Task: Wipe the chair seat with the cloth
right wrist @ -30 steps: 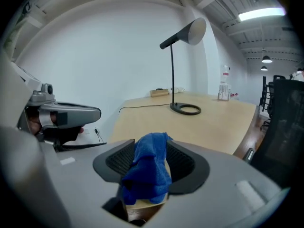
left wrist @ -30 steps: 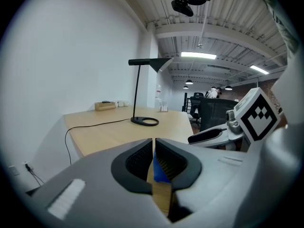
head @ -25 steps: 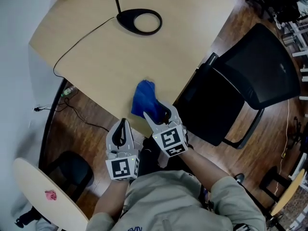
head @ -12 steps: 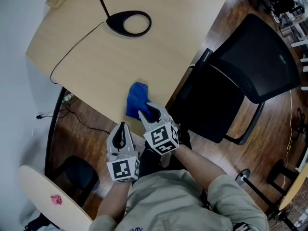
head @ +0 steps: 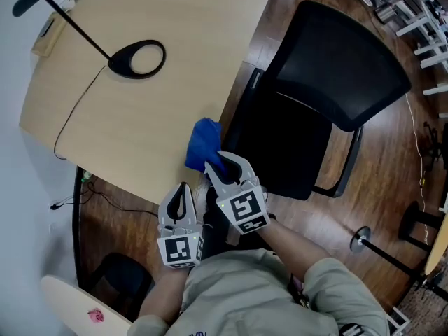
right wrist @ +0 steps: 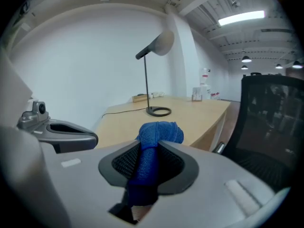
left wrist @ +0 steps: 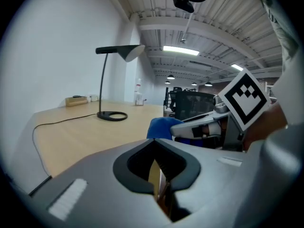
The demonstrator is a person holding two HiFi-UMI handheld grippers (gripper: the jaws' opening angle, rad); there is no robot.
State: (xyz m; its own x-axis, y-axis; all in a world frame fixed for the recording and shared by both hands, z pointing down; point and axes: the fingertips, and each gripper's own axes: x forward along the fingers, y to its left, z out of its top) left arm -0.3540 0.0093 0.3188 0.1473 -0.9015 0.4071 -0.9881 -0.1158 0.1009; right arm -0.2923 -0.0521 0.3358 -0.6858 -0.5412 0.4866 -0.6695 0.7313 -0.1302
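The right gripper [head: 221, 162] is closing its jaws on the bunched blue cloth [head: 201, 143] at the table [head: 140, 138] edge, just beside the chair seat [head: 280, 145], apparently to carry it over for wiping; its long axis runs forward along the jaws. The left gripper [head: 183, 190] hangs clenched, empty

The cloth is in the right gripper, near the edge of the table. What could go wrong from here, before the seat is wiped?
1. The right gripper is closing on the bunched cloth; most of it bulges past the tips, so it may slip out during rubbing.
2. The armrest stands between the table and the seat; the gripper could knock against it.
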